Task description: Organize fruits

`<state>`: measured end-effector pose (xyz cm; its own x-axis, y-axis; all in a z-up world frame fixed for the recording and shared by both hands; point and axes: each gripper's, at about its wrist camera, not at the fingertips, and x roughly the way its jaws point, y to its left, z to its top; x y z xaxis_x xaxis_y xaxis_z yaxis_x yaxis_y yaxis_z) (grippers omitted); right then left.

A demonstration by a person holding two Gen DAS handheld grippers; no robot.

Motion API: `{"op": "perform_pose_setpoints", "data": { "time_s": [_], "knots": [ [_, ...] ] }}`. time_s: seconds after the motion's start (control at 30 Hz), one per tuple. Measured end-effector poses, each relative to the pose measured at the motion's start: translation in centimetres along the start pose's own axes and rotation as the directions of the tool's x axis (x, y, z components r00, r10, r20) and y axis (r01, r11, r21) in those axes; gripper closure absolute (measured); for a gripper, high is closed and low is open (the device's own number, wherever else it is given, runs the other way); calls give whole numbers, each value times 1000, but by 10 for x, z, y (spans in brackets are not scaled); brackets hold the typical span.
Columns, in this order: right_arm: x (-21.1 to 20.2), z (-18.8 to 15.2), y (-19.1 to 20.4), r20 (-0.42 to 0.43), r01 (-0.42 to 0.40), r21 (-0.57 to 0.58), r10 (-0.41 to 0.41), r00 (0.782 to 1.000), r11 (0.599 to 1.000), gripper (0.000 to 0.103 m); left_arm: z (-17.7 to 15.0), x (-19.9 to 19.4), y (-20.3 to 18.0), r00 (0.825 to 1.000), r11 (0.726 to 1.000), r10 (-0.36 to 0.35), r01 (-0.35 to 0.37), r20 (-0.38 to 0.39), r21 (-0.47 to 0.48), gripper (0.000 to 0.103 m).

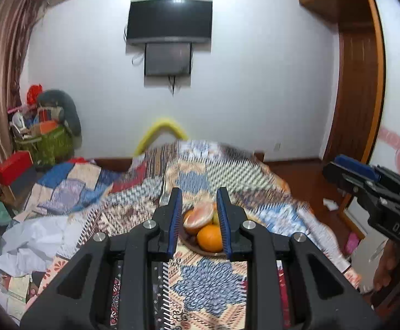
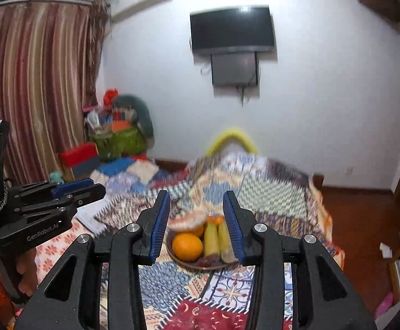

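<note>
Left gripper [image 1: 199, 221] hangs in the lower centre of its view, jaws a narrow gap apart and empty, its right finger [image 1: 224, 220] covering much of the bowl [image 1: 200, 250] on the quilt [image 1: 211, 280]. An orange [image 1: 209, 238] shows; the rest is blurred. Right gripper [image 2: 197, 225], jaws likewise slightly apart and empty, frames the whole bowl [image 2: 197, 266]: orange [image 2: 187, 247], two bananas [image 2: 216, 238], dark bits by the rim I can't identify.

patchwork bedspread [image 2: 277, 189] covers bed; fruit bowl [image 2: 178, 258] on it
</note>
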<state>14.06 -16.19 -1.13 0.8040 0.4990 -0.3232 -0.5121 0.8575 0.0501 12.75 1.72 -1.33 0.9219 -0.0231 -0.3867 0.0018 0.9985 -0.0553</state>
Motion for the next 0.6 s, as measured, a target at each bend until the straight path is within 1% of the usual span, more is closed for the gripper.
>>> {"op": "perform_pose_setpoints", "data": {
  "time_s": [0.07,0.1,0.13,0.17,0.2,0.27,0.3,0.33,0.37,0.4,0.47,0.5,0.57,0.6],
  "knots": [
    [-19,6,5,46,10,2,-10,999,1000,66,7,-19,-2,999,1000,-1,1,40,-11,77],
    [-28,7,6,65,14,5,-14,998,1000,66,9,-27,-3,998,1000,-2,3,58,-13,74],
    [-38,9,9,90,18,12,-19,996,1000,64,12,-37,-5,997,1000,-5,5,81,-9,67],
    [-48,11,11,113,20,22,-22,993,1000,59,13,-45,-8,995,1000,-1,2,97,-4,62],
    [-53,12,11,127,21,29,-25,992,999,57,14,-52,-10,993,1000,3,-3,116,0,55],
    [-66,15,14,167,30,44,-37,985,999,46,15,-65,-13,990,1000,9,-11,142,10,52],
    [-73,15,16,187,38,46,-46,981,998,44,15,-70,-14,989,1000,14,-16,150,12,50],
    [-75,16,17,198,45,47,-53,979,998,40,15,-75,-15,988,1000,18,-20,156,11,45],
    [-78,16,19,205,52,46,-60,977,998,36,15,-79,-15,987,1000,19,-21,162,7,42],
    [-81,16,22,214,65,45,-73,974,997,34,15,-83,-14,985,1000,20,-20,170,1,39],
    [-84,16,26,223,83,43,-91,970,996,24,16,-90,-12,983,1000,24,-23,182,-7,37],
    [-87,15,27,229,91,42,-98,969,995,22,16,-93,-11,982,1000,25,-24,186,-9,32],
    [-90,13,31,239,102,44,-110,965,994,14,16,-99,-11,981,1000,27,-25,191,-13,20],
    [-91,12,31,240,108,44,-115,964,993,11,16,-100,-11,981,1000,27,-25,193,-15,8]
  ]
}}
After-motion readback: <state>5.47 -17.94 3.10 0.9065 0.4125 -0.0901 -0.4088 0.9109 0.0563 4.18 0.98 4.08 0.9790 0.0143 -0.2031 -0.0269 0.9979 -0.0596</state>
